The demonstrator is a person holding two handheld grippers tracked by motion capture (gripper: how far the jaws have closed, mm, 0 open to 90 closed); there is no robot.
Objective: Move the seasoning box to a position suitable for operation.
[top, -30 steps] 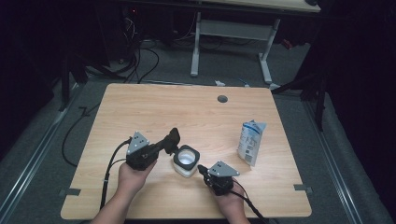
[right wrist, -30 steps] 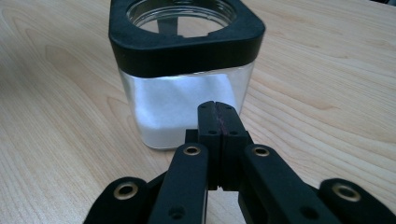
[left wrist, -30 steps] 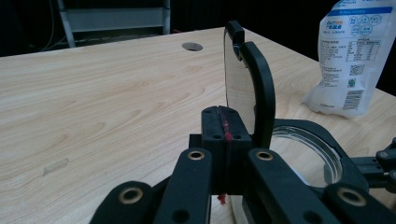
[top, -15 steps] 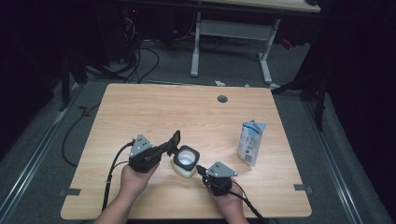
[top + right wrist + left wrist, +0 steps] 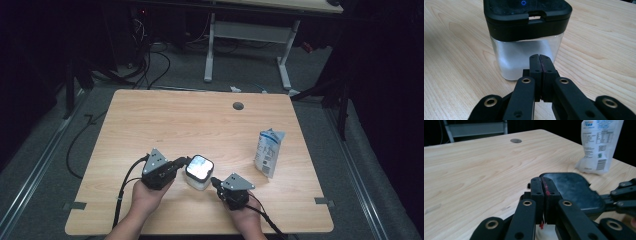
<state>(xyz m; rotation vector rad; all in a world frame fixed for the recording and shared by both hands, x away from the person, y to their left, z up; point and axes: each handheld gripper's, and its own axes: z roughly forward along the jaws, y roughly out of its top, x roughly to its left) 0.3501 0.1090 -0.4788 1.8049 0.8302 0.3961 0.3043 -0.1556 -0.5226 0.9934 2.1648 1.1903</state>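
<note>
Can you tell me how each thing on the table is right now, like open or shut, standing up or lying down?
container: upright on the table, black lid on, white contents inside.
lid: closed on the container.
white pouch: standing upright, looks sealed, untouched.
left gripper: jaws shut, holding nothing, tips beside the lid.
right gripper: jaws shut, holding nothing, pointed at the container's side.
table: bare wood, with a small round hole near the far edge.

Both forearms enter from the near edge. The left hand-held gripper [image 5: 182, 161] points right, jaws pressed together; the right hand-held gripper [image 5: 214, 180] points far-left, its 2 jaws likewise together.
</note>
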